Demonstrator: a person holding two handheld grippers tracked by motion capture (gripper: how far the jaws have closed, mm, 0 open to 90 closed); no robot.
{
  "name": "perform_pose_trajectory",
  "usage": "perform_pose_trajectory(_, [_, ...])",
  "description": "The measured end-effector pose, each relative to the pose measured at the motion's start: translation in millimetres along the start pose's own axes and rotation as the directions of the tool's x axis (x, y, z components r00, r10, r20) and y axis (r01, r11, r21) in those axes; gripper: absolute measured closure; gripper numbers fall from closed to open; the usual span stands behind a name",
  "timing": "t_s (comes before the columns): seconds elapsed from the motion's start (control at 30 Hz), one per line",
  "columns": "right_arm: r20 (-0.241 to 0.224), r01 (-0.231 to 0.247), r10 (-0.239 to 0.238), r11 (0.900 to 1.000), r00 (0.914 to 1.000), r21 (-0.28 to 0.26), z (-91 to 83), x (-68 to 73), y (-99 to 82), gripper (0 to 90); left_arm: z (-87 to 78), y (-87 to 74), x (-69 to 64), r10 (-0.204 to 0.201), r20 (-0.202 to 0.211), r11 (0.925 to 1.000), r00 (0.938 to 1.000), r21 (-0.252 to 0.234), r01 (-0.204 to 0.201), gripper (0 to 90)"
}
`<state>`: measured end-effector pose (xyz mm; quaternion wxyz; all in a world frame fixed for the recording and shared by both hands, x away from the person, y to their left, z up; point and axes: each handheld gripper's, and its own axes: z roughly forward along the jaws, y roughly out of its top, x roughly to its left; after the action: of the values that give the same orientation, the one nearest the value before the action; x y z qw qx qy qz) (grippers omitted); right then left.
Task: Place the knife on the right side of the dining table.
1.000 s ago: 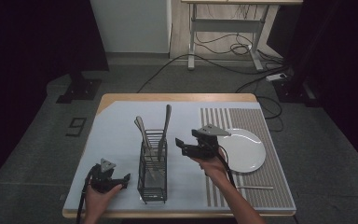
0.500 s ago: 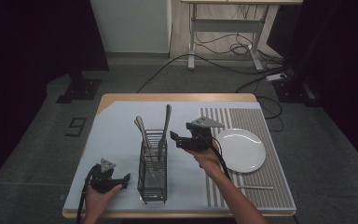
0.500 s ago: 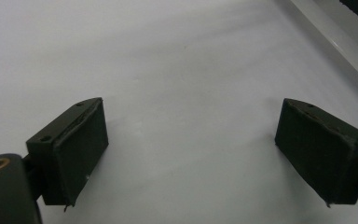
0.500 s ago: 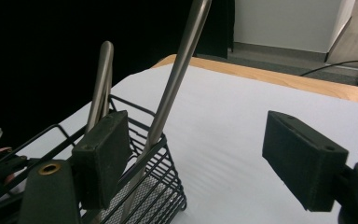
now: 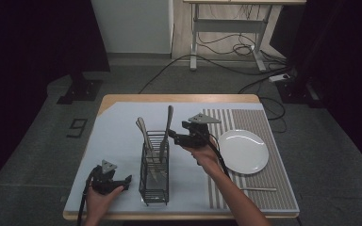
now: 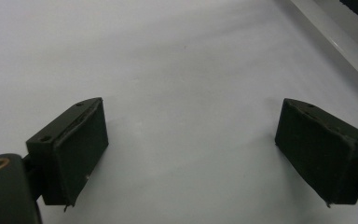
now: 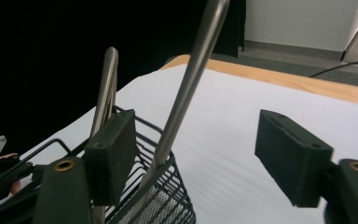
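Observation:
A black wire cutlery basket (image 5: 154, 181) stands on the white mat, with metal utensils upright in it. Their handles rise at the left (image 5: 142, 128) and the right (image 5: 168, 118). My right gripper (image 5: 174, 136) hovers at the basket's top right corner. In the right gripper view the tall handle (image 7: 189, 88) passes between its jaws, close to the left one. That gripper (image 7: 196, 133) is open; its jaws have just been closing a little and no pad presses on the handle. My left gripper (image 5: 124, 181) rests low at the front left, open (image 6: 191, 126) over bare mat.
A white plate (image 5: 243, 151) lies on the striped mat (image 5: 273, 127) to the right of the right hand. One more utensil (image 5: 257, 189) lies flat near that mat's front edge. The table's wooden edge (image 5: 179, 98) runs along the back.
My right gripper has moved left from beside the plate up to the utensil handles at the basket. The left gripper has stayed put.

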<state>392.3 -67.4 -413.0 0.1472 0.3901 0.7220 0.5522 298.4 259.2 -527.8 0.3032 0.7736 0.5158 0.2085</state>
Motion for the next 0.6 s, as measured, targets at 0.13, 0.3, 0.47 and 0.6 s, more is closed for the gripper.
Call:
perform_pose_trajectory(0.13, [-0.003,0.013,-0.013,0.9999,0.9999,-0.004,6.3,1.7,4.3,35.7,0.1,0.0,0.0,0.0,0.0,1.0,1.0,-0.001,0.0,8.9])
perform_pose_trajectory(0.3, [-0.02,0.015,-0.015,0.9999,0.9997,0.001,14.8,2.9,8.1,42.5,0.1,0.0,0.0,0.0,0.0,1.0,1.0,-0.001,0.0,8.9])
perform_pose_trajectory(0.47, [-0.038,0.015,-0.015,0.9998,0.9992,0.01,24.0,2.0,10.4,52.2,0.1,0.0,0.0,0.0,0.0,1.0,1.0,-0.001,0.0,8.9])
perform_pose_trajectory(0.6, [-0.072,0.002,0.0,0.9997,0.9974,0.026,30.7,-1.4,13.0,61.4,0.1,0.0,0.0,0.0,0.0,1.0,1.0,-0.001,0.0,8.9])
